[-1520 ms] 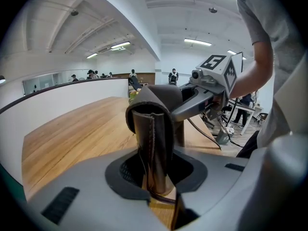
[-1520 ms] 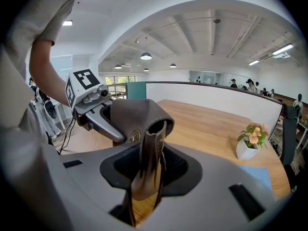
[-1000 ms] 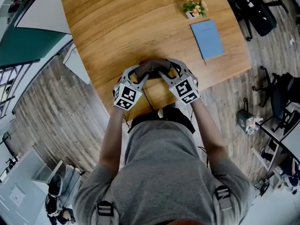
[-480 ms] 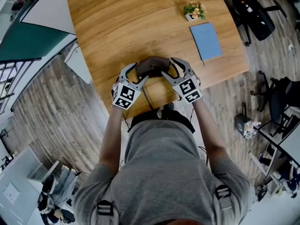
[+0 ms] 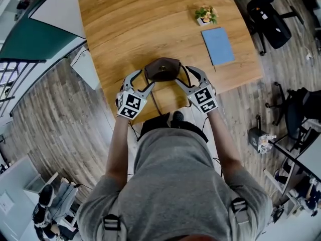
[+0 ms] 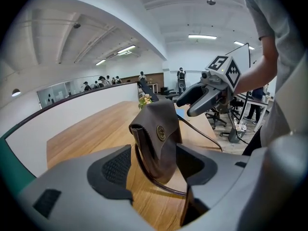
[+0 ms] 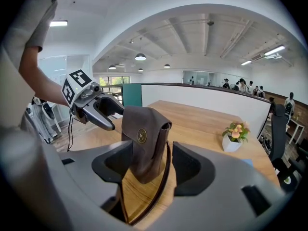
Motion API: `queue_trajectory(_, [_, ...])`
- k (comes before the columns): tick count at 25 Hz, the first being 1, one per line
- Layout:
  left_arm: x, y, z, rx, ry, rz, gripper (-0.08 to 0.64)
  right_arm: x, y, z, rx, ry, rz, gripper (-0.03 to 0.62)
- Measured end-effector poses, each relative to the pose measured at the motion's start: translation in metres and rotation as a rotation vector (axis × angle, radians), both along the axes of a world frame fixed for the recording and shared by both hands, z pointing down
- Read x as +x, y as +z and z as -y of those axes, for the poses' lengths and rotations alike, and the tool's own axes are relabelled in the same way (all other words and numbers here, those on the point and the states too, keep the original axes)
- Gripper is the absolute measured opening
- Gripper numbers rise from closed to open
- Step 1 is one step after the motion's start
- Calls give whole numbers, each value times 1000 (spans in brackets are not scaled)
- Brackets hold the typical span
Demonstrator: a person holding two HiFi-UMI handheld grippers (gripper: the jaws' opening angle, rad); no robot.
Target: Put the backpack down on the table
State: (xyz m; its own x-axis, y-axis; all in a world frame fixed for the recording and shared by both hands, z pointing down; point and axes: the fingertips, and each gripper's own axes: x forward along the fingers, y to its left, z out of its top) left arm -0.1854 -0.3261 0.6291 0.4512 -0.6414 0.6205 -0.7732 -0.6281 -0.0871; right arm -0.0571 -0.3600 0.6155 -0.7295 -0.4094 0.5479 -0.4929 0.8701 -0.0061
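Backpack (image 5: 162,69) upright on table (image 5: 125,29), just ahead of left gripper (image 5: 141,83) and right gripper (image 5: 186,79); both jaws just opened, standing wide apart; pads clear of it.

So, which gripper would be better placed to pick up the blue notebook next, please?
Right gripper, probably: the blue notebook lies on its side of the table. Both pairs of jaws have just been opening, the backpack between them; the left gripper would have to cross it.

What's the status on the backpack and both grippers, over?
Small brown leather backpack upright on wooden table. Left gripper, right gripper flank it, jaws just opened, nothing gripped. Nothing in the way.
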Motion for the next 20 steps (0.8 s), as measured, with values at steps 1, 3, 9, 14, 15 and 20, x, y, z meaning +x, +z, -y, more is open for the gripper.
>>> queue_trajectory(1, [0, -3, -2, 4, -8, -4, 291, 2, -2, -3, 3, -8, -3, 252])
queue_trajectory(3, [-1, -6, -8, 7, -26, -15, 293, 4, -5, -9, 10, -30, -10, 219])
queue_trajectory(9, [-2, -16, -26, 31, -90, -60, 291, 12, -26, -23, 105, -52, -10, 52])
queue_trajectory(14, [5, -29, -39, 62, -109, -95, 226, 21, -37, -32, 115, -44, 13, 6])
queue_trajectory(15, [7, -32, -42, 67, -112, -101, 202, 23, -38, -35, 117, -46, 14, 6])
queue_trajectory(20, [14, -44, -55, 83, -125, -133, 92, 32, -46, -42, 153, -36, 18, 5])
